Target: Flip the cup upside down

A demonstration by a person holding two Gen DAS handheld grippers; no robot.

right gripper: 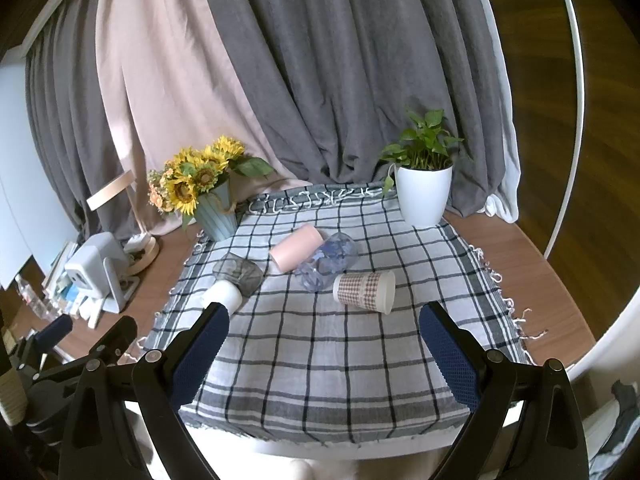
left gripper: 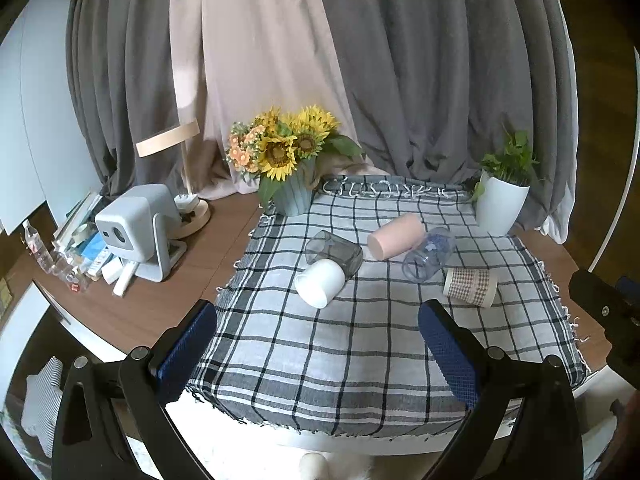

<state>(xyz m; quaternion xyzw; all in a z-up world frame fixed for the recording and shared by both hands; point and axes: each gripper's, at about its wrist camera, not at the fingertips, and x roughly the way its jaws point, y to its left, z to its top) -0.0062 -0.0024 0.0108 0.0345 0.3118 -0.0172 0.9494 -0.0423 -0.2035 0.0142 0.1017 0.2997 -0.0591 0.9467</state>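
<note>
Several cups lie on their sides on a checked cloth (left gripper: 320, 344): a white cup (left gripper: 320, 283), a smoky glass (left gripper: 335, 252), a pink cup (left gripper: 396, 236), a clear bluish-patterned cup (left gripper: 429, 254) and a checked paper cup (left gripper: 470, 285). In the right wrist view they show as white cup (right gripper: 224, 295), smoky glass (right gripper: 239, 272), pink cup (right gripper: 296, 252), clear cup (right gripper: 326, 266) and paper cup (right gripper: 364, 292). My left gripper (left gripper: 318, 312) is open and empty, short of the cups. My right gripper (right gripper: 323, 314) is open and empty, short of the paper cup.
A sunflower pot (left gripper: 294, 192) stands at the cloth's back left, a white plant pot (left gripper: 500, 204) at the back right. A projector (left gripper: 136, 228), lamp base (left gripper: 196, 216) and clutter sit left on the wooden table (left gripper: 160, 300). Curtains hang behind.
</note>
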